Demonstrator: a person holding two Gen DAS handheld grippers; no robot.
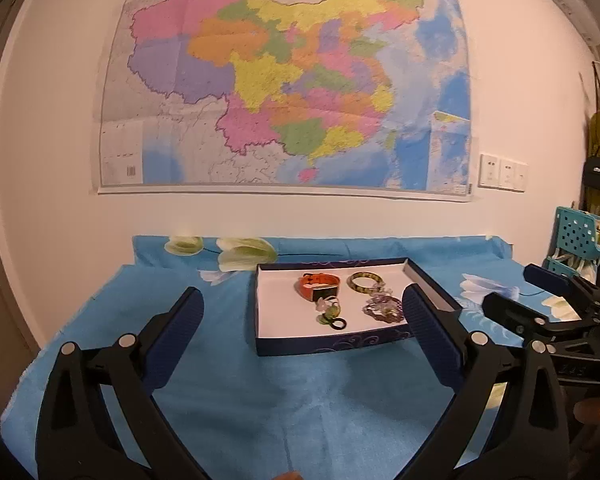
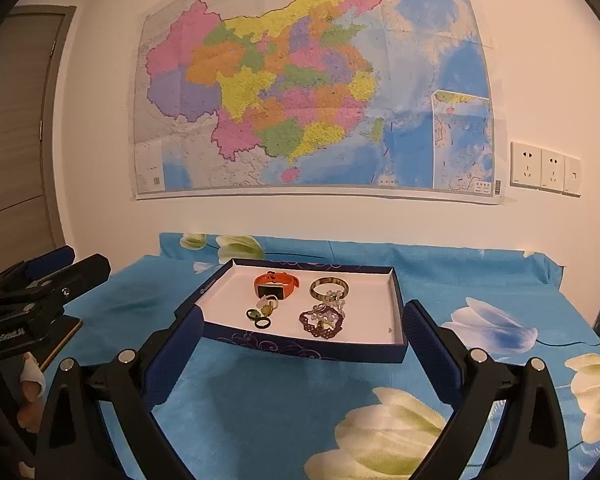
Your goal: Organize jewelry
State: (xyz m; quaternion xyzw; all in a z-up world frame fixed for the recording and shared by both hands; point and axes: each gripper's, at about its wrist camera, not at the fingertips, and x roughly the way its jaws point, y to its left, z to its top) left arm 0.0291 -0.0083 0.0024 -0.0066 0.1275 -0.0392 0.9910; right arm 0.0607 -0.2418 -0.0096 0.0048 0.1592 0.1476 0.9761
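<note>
Both claws stand wide apart and empty: the left claw [image 1: 302, 318] and the right claw [image 2: 302, 326] hover over the near part of the tabletop [image 1: 228, 392], short of the box lid [image 2: 220, 300] near the far edge. Inside it lie an orange watch [image 2: 276, 282] and a green bangle [image 2: 329, 288] toward the far wall, a purple bead bracelet [image 2: 322, 322] and small rings [image 2: 262, 318] nearer. Risk: the beads touch the bangle, so a careless pinch may drag both; tiny rings could slip.
</note>
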